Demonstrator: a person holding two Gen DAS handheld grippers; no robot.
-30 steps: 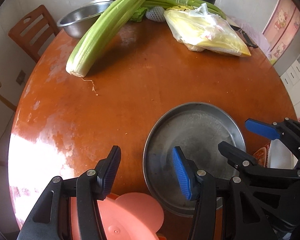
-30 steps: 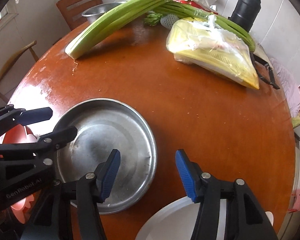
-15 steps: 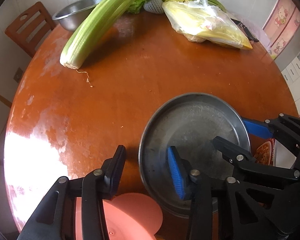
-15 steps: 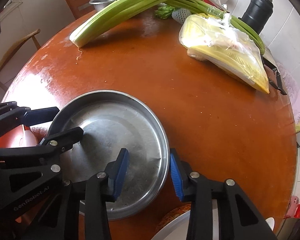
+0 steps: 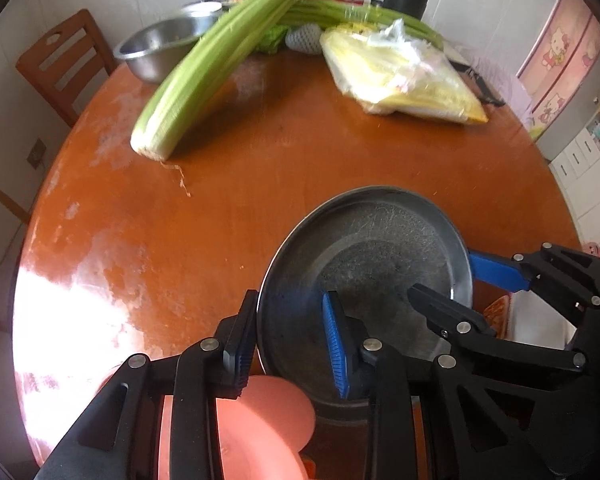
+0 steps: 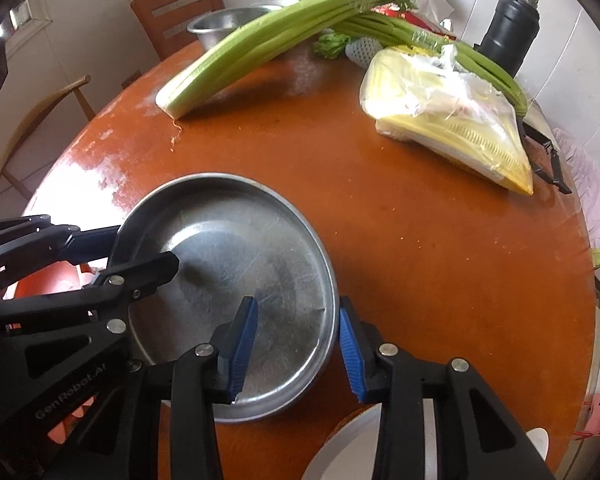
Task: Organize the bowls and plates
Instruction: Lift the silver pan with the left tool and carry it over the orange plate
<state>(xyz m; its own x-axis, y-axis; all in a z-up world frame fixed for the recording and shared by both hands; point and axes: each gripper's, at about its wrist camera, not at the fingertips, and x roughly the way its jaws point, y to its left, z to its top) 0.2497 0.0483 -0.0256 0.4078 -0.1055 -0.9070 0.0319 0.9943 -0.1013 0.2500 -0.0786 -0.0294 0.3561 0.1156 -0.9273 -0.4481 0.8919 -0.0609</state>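
Both tongs straddle opposite rims of the steel plate (image 6: 236, 280), which rests on the surface (image 6: 420, 240) near its front edge. A second ago both stood wide apart short of the rim; since then the left tongs (image 5: 290, 344) and right tongs (image 6: 296, 354) have advanced and narrowed, one finger inside and one outside the wall. Neither pair looks fully clamped yet. A two-sided lift appears imminent. A pink dish (image 5: 268, 412) lies just below the left tongs; celery (image 6: 268, 48) lies well apart.
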